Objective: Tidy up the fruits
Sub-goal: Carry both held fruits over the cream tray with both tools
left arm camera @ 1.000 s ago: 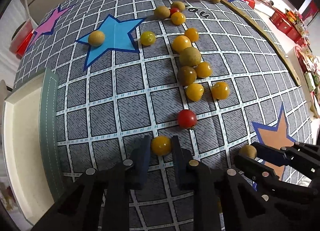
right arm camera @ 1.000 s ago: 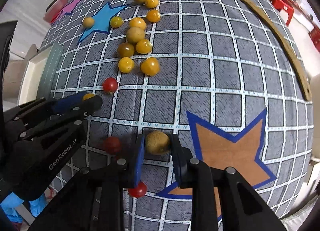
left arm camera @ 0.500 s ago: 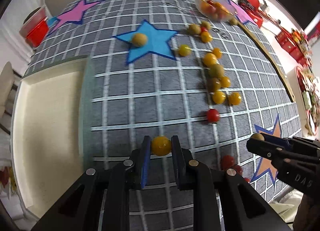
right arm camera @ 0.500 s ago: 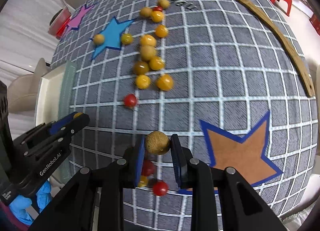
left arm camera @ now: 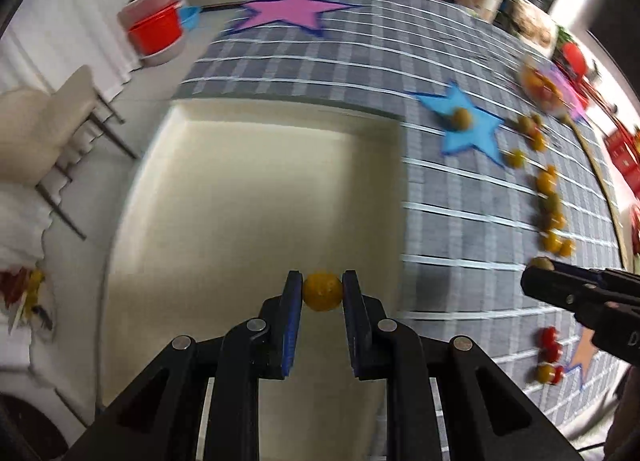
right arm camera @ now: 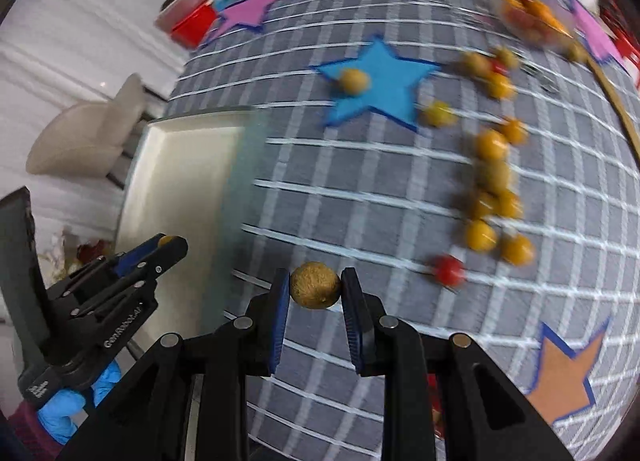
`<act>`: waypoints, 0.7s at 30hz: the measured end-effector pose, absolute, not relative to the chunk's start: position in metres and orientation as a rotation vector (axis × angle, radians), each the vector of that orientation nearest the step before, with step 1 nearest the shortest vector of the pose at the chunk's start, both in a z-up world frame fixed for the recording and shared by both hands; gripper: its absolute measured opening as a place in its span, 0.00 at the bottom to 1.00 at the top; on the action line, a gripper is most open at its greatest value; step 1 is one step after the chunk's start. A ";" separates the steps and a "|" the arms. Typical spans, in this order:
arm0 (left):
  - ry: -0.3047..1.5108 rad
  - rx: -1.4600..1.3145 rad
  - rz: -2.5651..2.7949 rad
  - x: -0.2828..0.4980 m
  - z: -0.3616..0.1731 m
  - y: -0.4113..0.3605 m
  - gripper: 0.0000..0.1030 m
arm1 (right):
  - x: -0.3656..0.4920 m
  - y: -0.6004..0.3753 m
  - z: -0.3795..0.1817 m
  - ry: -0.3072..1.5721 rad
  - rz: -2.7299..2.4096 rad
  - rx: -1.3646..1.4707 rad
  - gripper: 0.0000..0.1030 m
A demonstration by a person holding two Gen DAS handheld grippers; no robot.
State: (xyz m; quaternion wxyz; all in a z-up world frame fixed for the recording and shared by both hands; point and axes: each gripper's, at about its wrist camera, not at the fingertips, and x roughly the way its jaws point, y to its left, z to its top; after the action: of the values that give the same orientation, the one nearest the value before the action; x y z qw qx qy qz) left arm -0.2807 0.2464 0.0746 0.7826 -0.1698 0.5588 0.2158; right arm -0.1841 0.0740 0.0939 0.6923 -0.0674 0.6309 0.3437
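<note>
Seen from left to right: a cream tray at the table's edge, with the left gripper above it, jaws clamped narrow on a yellow tomato. Further right, over the grey checked cloth, the right gripper pinched tight on a brown fruit, just beside the tray. Beyond, loose on the cloth: one brown fruit on a blue star, a blurred line of yellow fruits, a red tomato, and a full bowl at the far edge.
</note>
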 end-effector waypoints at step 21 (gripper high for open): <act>1.219 -0.369 0.614 -0.298 0.038 0.315 0.21 | -0.195 0.220 0.051 1.425 0.887 -0.329 0.28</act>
State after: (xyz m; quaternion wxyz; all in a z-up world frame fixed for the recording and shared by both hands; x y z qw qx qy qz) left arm -0.2979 0.3151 0.0377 0.7603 -0.1696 0.5600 0.2820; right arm -0.1947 0.2198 0.0513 0.6559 -0.1454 0.6288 0.3915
